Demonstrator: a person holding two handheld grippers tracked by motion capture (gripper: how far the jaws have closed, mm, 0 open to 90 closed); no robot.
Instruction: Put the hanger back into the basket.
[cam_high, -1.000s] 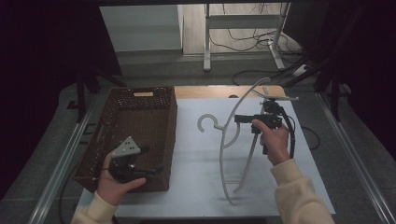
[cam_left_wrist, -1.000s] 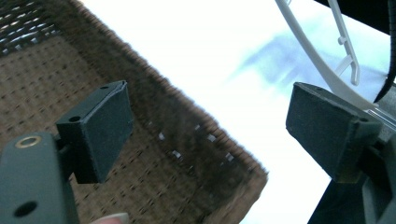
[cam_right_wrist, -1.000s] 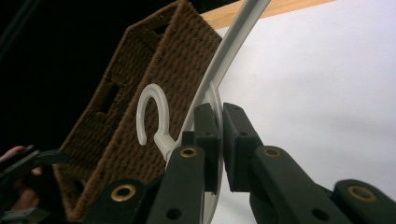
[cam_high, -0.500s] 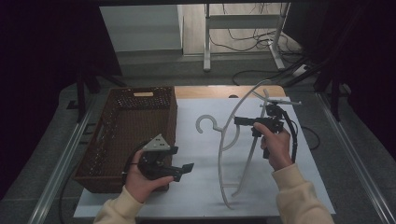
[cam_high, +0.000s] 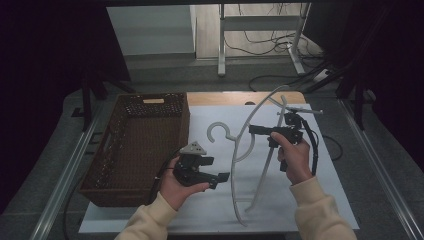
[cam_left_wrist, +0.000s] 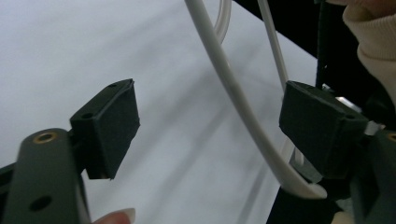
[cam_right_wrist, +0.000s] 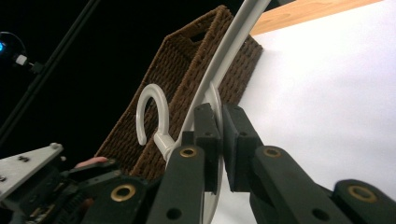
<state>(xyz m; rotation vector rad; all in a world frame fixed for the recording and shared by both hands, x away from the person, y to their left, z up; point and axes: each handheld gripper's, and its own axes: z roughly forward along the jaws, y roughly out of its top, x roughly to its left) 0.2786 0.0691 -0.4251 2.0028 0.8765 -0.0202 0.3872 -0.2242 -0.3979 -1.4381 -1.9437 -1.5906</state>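
While the woven basket sits at the far left of the counter, I have my left gripper just to its right, jaws spread wide and holding nothing. In the left gripper view one curved arm of the white hanger runs between the two pads without touching either that I can make out (its tip ends close by the right-hand pad).

Moving right, the hanger is lifted and tilted over the white sheet, its hook pointing toward the basket and its lower tip near the front edge of the counter. My right gripper has its jaws closed on the hanger just below the hook; the right gripper view shows them pinched on the thin plastic there.

I judge this to be the second-hand grasp: one end is secured, the other is lined up. Next I would close the left jaws squarely on that arm, keeping the right grip steady so the hanger doesn't twist.
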